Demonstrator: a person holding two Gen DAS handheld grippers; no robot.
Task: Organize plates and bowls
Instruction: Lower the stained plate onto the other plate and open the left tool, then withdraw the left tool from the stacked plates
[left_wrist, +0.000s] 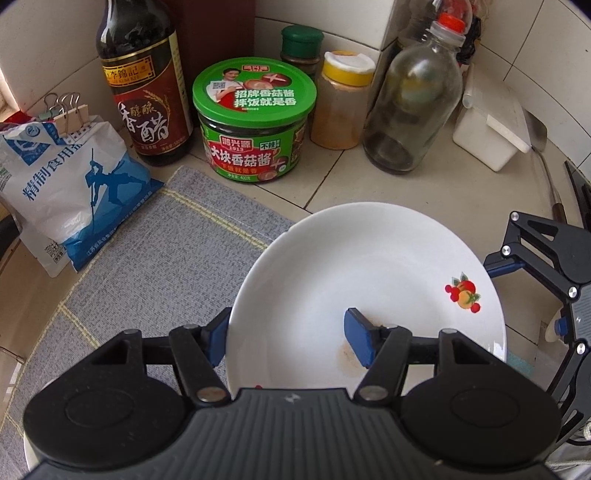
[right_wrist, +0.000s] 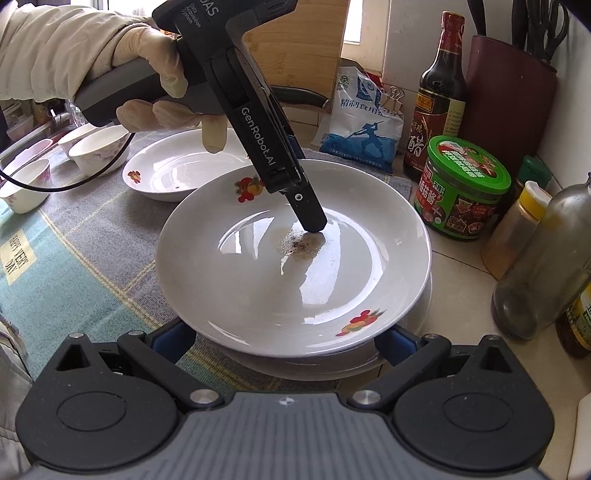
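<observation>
A white plate with fruit prints (right_wrist: 295, 277) sits on top of another white plate (right_wrist: 413, 325) at the mat's right end. My left gripper (left_wrist: 286, 338) straddles the top plate's (left_wrist: 369, 273) rim, one finger inside and one outside, jaws apart; in the right wrist view its finger (right_wrist: 310, 214) touches the plate's stained middle. My right gripper (right_wrist: 284, 341) is open, its blue pads on either side of the stack's near edge. A third fruit-print plate (right_wrist: 177, 170) lies behind, and several small bowls (right_wrist: 98, 149) stand at the far left.
Along the wall stand a salt bag (left_wrist: 74, 192), a vinegar bottle (left_wrist: 144, 81), a green-lidded sauce tub (left_wrist: 255, 122), spice jars (left_wrist: 341, 99), a glass bottle (left_wrist: 413, 107) and a white box (left_wrist: 491, 133). A knife block (right_wrist: 509, 99) stands at the back corner.
</observation>
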